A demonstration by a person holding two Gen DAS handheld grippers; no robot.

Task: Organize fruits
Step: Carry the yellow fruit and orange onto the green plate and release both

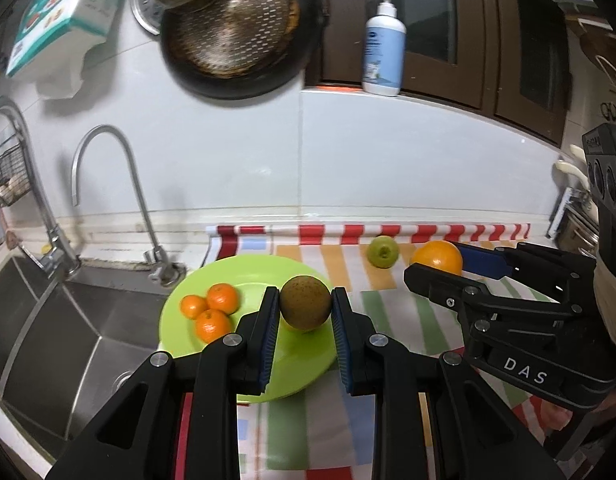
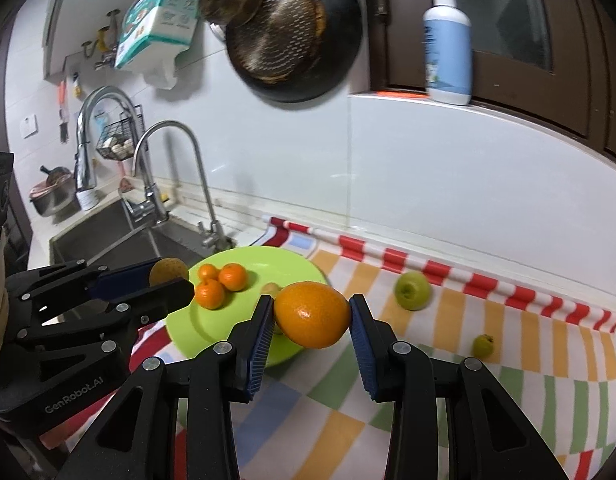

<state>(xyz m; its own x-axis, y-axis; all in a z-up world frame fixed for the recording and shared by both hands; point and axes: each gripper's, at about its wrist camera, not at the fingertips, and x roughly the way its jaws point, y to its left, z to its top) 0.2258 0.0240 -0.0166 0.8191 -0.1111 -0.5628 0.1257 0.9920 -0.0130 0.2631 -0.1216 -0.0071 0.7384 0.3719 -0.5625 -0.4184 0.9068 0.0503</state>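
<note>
Left wrist view: your left gripper [image 1: 305, 308] is closed onto a brown round fruit [image 1: 305, 302], pads touching both its sides, held above the green plate [image 1: 187, 354].
Right wrist view: your right gripper [image 2: 312, 316] is closed around the large orange [image 2: 312, 314]; left pad touching it, right pad at or just off its edge, hard to tell. It hangs over the plate's near rim.
Plate contents: three small mandarins [image 1: 210, 310] clustered on the left half, touching each other. A yellowish fruit is partly hidden under the brown one; can't tell what it is.
Still on cloth: green apple [image 2: 412, 290] near the back of the striped cloth [image 2: 428, 380], small yellow-green fruit [image 2: 482, 345] further right, both well apart from the plate.
Step in hand (judgement): placing both held fruits onto the plate.
Do it well: lower the brown fruit onto bare plate right of the mandarins and clear of the hidden fruit, then open slowly. Round fruit rolls, so release low, not from height.
Orange: set it toward the plate's middle, not on the rim, or it may roll onto the cloth.
Clash risk: both grippers are near each other over one plate; place one at a time.
Edge risk: sink [image 1: 47, 320] is just left of the plate; keep fruit off that side.
</note>
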